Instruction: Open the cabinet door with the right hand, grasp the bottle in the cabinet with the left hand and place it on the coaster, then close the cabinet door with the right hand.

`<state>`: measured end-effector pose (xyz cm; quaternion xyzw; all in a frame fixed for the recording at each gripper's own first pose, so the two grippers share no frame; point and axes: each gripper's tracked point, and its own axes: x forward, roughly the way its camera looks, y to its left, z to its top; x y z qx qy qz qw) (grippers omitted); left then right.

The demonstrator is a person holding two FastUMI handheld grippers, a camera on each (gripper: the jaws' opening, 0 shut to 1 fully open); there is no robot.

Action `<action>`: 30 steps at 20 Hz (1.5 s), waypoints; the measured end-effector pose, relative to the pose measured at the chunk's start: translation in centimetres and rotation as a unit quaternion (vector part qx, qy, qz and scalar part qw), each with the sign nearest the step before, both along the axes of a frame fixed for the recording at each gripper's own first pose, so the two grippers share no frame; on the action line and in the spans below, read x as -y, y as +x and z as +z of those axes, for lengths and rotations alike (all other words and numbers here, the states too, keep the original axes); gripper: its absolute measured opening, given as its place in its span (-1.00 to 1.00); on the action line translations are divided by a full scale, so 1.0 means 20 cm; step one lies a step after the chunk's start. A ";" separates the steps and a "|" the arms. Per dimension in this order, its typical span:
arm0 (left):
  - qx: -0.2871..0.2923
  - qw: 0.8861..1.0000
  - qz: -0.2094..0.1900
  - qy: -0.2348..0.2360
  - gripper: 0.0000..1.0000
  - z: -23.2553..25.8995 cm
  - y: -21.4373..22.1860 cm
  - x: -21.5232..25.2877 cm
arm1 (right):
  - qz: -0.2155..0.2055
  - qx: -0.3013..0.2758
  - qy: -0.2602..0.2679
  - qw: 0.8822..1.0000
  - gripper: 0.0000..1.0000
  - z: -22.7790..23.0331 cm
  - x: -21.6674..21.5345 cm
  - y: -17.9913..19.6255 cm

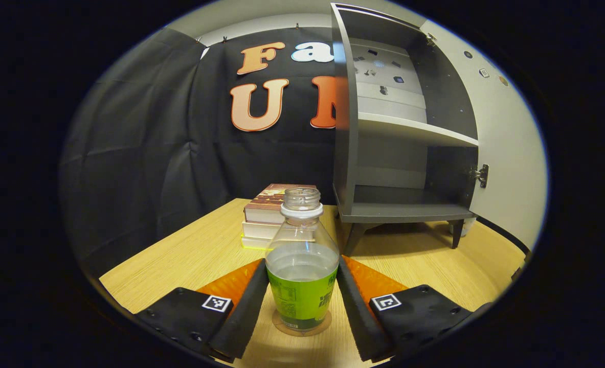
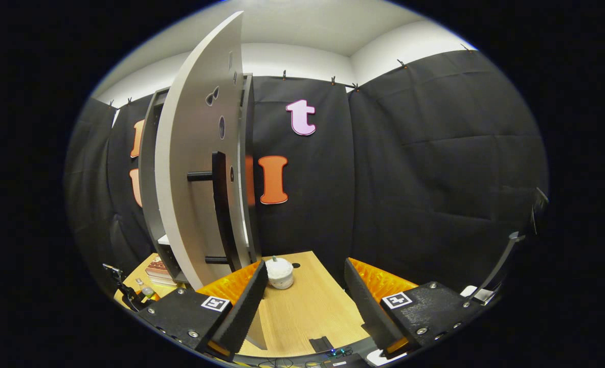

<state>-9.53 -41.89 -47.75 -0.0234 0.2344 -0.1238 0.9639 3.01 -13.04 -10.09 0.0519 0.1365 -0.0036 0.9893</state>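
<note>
Left gripper (image 1: 302, 301) bracketed the bottle (image 1: 302, 271), which stood on the coaster (image 1: 302, 327) near the desk's (image 1: 189, 255) front edge; whether the fingers pressed it, I could not tell. Right gripper (image 2: 305, 301) stood spread, empty. Beyond it, the cabinet door (image 2: 200, 168) hung open. Placing looked done; next: release, then the right gripper pushes the door shut.
</note>
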 end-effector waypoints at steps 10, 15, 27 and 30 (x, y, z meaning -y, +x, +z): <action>-0.014 1.000 -0.009 0.021 0.70 0.02 -0.04 0.01 | 0.019 -0.013 0.013 1.000 0.85 -0.05 -0.06 0.02; -0.015 1.000 -0.008 0.022 0.92 0.08 -0.06 0.00 | 0.028 -0.018 0.019 0.999 0.96 -0.07 -0.07 0.03; 0.000 1.000 0.009 0.019 0.94 0.65 -0.21 -0.21 | 0.046 -0.011 -0.009 0.999 0.83 -0.05 -0.09 0.07; 0.006 1.000 0.015 0.025 0.94 0.86 -0.20 -0.33 | 0.047 -0.009 -0.011 0.999 0.60 -0.05 -0.11 0.07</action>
